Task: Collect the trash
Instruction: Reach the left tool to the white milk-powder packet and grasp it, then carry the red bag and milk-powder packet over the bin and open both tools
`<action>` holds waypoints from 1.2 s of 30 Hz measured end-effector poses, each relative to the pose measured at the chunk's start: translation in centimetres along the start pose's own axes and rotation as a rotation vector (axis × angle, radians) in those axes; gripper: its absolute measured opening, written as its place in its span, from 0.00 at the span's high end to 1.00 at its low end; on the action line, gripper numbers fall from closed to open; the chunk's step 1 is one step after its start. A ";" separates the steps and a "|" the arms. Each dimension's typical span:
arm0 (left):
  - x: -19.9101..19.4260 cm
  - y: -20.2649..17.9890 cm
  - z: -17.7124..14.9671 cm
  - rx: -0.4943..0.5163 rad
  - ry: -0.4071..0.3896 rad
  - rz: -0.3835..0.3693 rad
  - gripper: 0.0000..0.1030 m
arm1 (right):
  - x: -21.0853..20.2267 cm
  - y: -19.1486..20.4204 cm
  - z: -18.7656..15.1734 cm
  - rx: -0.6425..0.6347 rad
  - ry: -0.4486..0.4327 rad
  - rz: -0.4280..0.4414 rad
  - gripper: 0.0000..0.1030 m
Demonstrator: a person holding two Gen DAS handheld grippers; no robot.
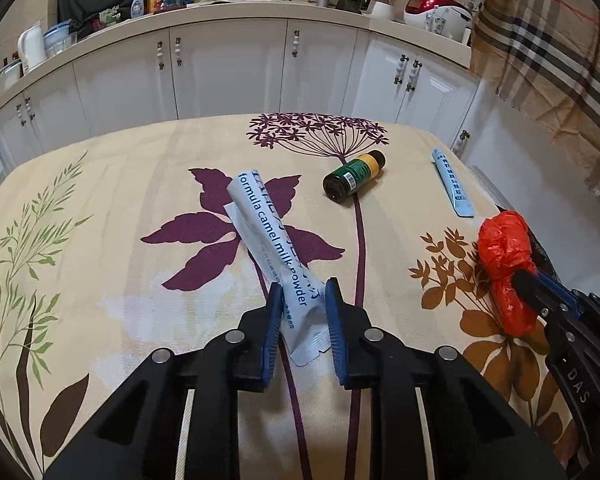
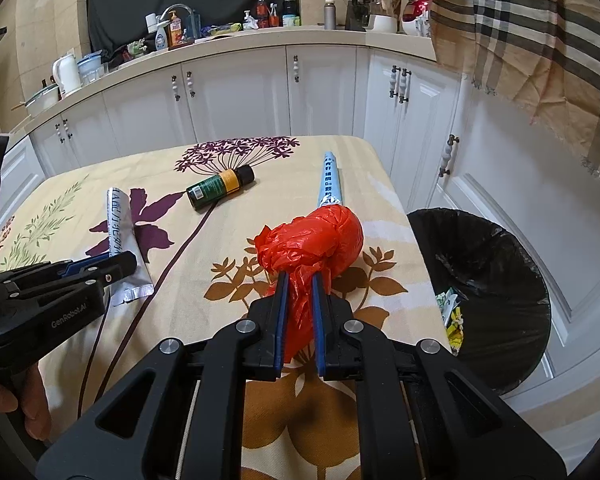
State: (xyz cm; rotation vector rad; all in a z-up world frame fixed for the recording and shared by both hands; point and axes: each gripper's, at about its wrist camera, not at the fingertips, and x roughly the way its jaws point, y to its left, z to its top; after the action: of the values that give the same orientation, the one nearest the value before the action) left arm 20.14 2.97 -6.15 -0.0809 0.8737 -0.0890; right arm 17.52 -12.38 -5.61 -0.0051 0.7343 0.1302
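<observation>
A white milk powder sachet (image 1: 272, 252) lies on the flowered tablecloth (image 1: 120, 208). My left gripper (image 1: 303, 292) is closed around its near end; it also shows in the right wrist view (image 2: 100, 264), with the sachet (image 2: 120, 232). My right gripper (image 2: 299, 280) is shut on a crumpled red plastic bag (image 2: 316, 236), also seen in the left wrist view (image 1: 504, 252). A dark green bottle (image 1: 354, 175) lies on its side mid-table. A light blue tube (image 1: 452, 182) lies near the table's right edge.
A bin with a black liner (image 2: 496, 280) stands on the floor right of the table, with some wrappers inside. White kitchen cabinets (image 2: 240, 92) and a cluttered counter run behind. A plaid cloth (image 2: 540, 40) hangs at the upper right.
</observation>
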 end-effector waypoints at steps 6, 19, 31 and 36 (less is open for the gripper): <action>-0.8 0.5 -0.4 -0.009 -0.014 0.003 0.79 | -0.1 0.1 -0.2 -0.002 0.000 -0.005 0.89; -4.7 -1.2 -0.4 0.049 -0.112 -0.037 0.79 | -2.1 -0.4 -0.2 0.002 -0.045 -0.029 0.89; -5.1 -6.7 1.0 0.148 -0.176 -0.089 0.79 | -3.8 -5.0 0.3 0.051 -0.085 -0.121 0.90; -4.3 -9.7 1.5 0.201 -0.186 -0.113 0.79 | -4.1 -8.1 0.4 0.080 -0.100 -0.171 0.90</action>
State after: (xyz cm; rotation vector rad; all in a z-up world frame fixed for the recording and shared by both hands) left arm 18.11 -6.16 -0.83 0.0496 0.6700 -0.2700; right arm 15.73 -20.85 -2.95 0.0148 0.6361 -0.0621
